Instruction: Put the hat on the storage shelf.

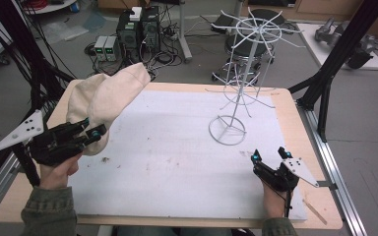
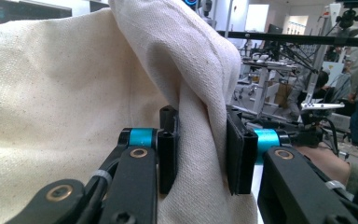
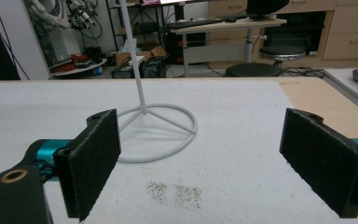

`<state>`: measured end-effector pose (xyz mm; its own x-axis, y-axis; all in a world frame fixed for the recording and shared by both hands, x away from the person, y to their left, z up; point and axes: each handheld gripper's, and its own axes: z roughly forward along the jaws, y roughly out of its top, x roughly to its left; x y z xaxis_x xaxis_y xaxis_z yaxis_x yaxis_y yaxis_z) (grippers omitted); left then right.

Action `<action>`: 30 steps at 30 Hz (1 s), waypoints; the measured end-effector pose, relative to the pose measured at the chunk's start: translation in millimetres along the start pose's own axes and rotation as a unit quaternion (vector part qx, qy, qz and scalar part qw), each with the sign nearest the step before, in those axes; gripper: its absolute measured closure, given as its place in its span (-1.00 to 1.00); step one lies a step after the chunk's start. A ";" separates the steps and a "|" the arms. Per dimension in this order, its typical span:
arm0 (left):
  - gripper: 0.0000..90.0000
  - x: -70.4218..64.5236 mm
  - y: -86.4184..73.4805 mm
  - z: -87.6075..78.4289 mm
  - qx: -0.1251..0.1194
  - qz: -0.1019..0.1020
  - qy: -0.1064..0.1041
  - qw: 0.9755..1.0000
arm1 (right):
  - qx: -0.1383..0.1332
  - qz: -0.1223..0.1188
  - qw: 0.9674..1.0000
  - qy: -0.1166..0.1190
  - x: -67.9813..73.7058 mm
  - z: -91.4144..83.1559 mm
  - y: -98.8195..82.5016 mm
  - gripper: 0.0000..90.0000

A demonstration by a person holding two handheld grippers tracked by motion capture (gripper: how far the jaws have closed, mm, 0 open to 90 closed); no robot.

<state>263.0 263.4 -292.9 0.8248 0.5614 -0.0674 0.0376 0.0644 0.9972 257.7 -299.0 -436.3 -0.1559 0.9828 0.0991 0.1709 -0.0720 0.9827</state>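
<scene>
A pale wooden table (image 1: 295, 123) carries a white, slightly gritty foam sheet (image 1: 177, 157). Toward its far right corner stands a white wire rack (image 1: 241, 73): thin pole, ring base, radiating spokes. At the far left corner a cream canvas hat (image 1: 106, 101) is lifted, its coarse-woven fold pinched between the left gripper (image 1: 92, 129) jaws. Near the front right corner, the right gripper (image 1: 270, 156) rests low, jaws wide apart, felt pads (image 3: 98, 158) facing.

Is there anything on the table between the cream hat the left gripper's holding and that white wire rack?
Nothing visible. The left gripper holds the cream hat over the table's left side, and the white mat between it and the wire rack is bare. The right gripper sits open, nearer the person.
</scene>
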 end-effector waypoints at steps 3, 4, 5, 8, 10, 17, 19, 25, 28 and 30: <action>0.55 -5.1 10.9 6.7 -0.008 0.008 -0.008 1.000 | -0.004 -0.004 1.000 0.000 0.2 -1.2 0.4 -0.75; 0.55 -6.2 13.5 8.6 -0.012 0.010 -0.011 1.000 | -0.005 -0.004 1.000 -0.001 0.6 -1.4 0.5 -0.75; 0.55 -7.8 17.0 10.6 -0.013 0.015 -0.014 1.000 | -0.007 -0.006 1.000 0.000 0.5 -1.4 0.6 -0.75; 0.55 -12.8 26.8 18.2 -0.019 0.022 -0.023 0.999 | -0.006 -0.005 1.000 0.000 0.5 -1.5 0.6 -0.75; 0.55 -16.2 32.8 23.5 -0.022 0.027 -0.030 0.999 | -0.006 -0.002 1.000 -0.001 0.6 -1.7 0.7 -0.75; 0.55 -27.5 48.8 40.2 -0.049 0.038 -0.055 0.997 | -0.004 0.001 1.000 -0.001 0.0 -1.7 0.6 -0.75; 0.55 -29.1 54.1 45.3 -0.054 0.041 -0.057 0.996 | -0.005 0.001 1.000 -0.001 0.1 -1.9 0.6 -0.75; 0.54 -33.2 69.3 62.0 -0.078 0.039 -0.078 0.993 | -0.004 0.005 1.000 0.001 -0.1 -0.6 0.2 -0.75; 0.54 -35.4 76.0 72.3 -0.085 0.039 -0.090 0.992 | -0.004 0.006 1.000 0.002 0.0 -1.4 0.3 -0.75; 0.54 -37.3 80.3 79.1 -0.088 0.039 -0.098 0.991 | -0.003 0.007 1.000 0.002 -0.3 -1.4 0.3 -0.75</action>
<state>279.8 182.3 -207.9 0.9157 0.4005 0.0333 -0.1142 0.1797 0.9771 256.4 -299.6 -435.8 -0.1565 0.9811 0.1138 0.1679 -0.0871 0.9819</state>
